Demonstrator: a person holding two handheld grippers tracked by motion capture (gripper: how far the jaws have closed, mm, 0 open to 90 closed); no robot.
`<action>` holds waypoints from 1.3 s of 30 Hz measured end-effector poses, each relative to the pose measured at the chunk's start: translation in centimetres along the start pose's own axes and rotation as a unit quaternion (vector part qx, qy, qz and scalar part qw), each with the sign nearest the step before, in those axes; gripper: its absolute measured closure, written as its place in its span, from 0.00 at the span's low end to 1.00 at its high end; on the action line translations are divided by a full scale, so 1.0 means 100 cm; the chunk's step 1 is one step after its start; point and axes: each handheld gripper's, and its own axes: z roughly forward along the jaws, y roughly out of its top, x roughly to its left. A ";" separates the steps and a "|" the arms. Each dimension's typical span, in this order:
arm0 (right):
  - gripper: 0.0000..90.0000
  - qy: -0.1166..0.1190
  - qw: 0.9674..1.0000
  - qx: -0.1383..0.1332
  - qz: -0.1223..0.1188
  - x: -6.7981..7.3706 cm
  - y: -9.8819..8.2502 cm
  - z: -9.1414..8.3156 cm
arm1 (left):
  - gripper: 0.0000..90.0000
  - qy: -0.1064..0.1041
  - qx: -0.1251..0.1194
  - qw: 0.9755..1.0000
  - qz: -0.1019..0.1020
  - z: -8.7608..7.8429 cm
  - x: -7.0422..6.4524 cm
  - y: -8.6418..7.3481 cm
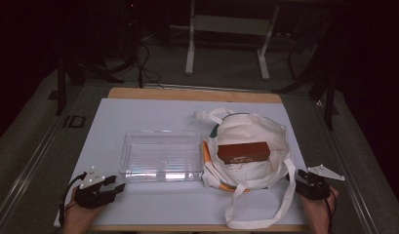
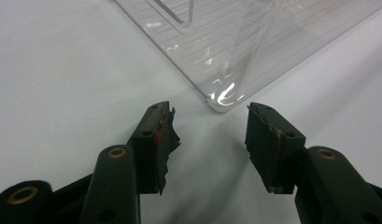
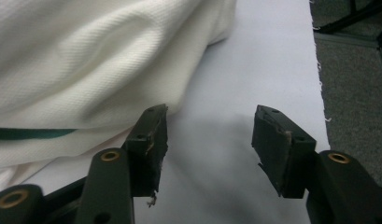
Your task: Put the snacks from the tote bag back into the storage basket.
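Observation:
A clear plastic tray (image 1: 160, 155) lies in the middle of the white sheet. To its right a white cloth bag (image 1: 253, 146) lies crumpled, with a brown box (image 1: 243, 152) resting on top of it. My left gripper (image 1: 114, 184) rests at the front left, open and empty, its jaws pointing at the tray's near corner (image 2: 221, 100). At the front right my right gripper (image 1: 300, 178) is open with nothing between its jaws, just beside the bag's fabric (image 3: 86, 60). In the gripper views, the left gripper (image 2: 209, 123) and right gripper (image 3: 209, 126) both show bare sheet between the jaws.
The bag's long strap (image 1: 265, 214) loops toward the front edge of the wooden tabletop (image 1: 192, 94). Grey floor lies beyond the sheet's right edge (image 3: 357, 84). A white table frame (image 1: 226, 34) stands farther back in the dark.

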 end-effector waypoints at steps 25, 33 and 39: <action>0.60 -0.007 1.000 -0.012 -0.019 0.006 0.019 -0.017 | 0.50 -0.009 0.001 1.000 0.009 0.000 -0.002 0.000; 0.61 -0.013 0.999 -0.017 -0.024 -0.001 0.031 -0.029 | 0.49 -0.011 0.002 1.000 0.009 0.000 -0.001 0.000; 0.61 -0.004 0.999 -0.022 -0.027 -0.002 0.041 -0.034 | 0.49 -0.012 0.002 1.000 0.009 0.001 -0.001 0.000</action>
